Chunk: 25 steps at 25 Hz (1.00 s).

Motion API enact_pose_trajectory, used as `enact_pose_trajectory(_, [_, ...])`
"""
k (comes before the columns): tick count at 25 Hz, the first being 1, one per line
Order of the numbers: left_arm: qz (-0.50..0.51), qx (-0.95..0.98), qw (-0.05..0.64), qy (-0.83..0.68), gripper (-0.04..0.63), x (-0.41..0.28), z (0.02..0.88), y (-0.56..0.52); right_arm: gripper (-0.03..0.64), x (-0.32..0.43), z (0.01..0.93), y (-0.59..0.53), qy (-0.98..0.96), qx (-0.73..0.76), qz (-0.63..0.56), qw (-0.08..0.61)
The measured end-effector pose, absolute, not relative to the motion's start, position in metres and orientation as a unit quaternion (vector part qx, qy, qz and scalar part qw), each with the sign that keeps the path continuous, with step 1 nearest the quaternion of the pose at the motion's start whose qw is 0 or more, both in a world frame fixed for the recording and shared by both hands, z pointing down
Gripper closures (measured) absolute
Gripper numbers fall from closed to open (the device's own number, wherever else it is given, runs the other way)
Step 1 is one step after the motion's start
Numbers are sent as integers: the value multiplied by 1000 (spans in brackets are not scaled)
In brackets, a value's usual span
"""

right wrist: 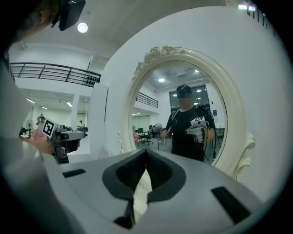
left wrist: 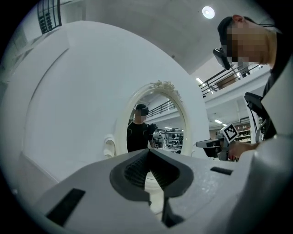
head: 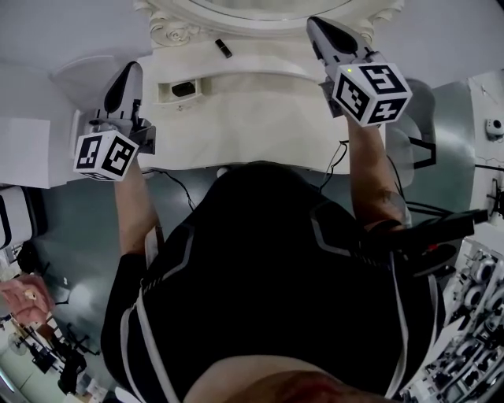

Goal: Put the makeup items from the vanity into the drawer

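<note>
Makeup stick (head: 224,48), not in my tongs: left tongs (head: 133,68) have jaws pressed together on nothing, just off the vanity's (head: 260,126) left edge; right tongs (head: 315,24) likewise have jaws together and empty, over the back right corner. The stick, small and dark, lies loose at the back of the vanity top below the mirror's (right wrist: 160,91) carved base, between my two tongs. Its long axis runs on a slant, far end toward the mirror and left, near end toward me and right. A small open compartment (head: 183,89) with something dark inside sits between the left tongs and the stick.
</note>
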<state>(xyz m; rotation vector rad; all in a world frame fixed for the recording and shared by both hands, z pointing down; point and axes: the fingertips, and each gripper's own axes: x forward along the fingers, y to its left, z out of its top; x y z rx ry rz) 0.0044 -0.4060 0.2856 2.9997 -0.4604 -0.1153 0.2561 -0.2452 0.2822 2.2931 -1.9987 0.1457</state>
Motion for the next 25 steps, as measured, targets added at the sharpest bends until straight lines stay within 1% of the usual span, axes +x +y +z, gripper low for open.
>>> enact_pose_trajectory(3, [-41, 981, 79, -175, 591, 3, 283, -411, 612, 258, 280, -244, -659, 749, 46, 46])
enact_pose_trajectory(5, [-35, 977, 70, -199, 591, 2, 283, -414, 612, 260, 280, -243, -656, 752, 50, 41])
enact_pose_trajectory(8, [-18, 973, 49, -224, 592, 0, 284, -417, 612, 261, 284, -243, -649, 757, 45, 66])
enact_pose_trajectory(11, [-6, 970, 49, -237, 592, 0, 288, -417, 612, 260, 281, -240, -651, 756, 44, 56])
enact_pose_trajectory(17, [-23, 958, 68, -279, 592, -13, 287, -425, 612, 261, 280, -235, -646, 759, 53, 55])
enact_pose_trajectory(25, [-2, 960, 57, -275, 592, -16, 290, -422, 612, 255, 280, -235, -648, 758, 47, 55])
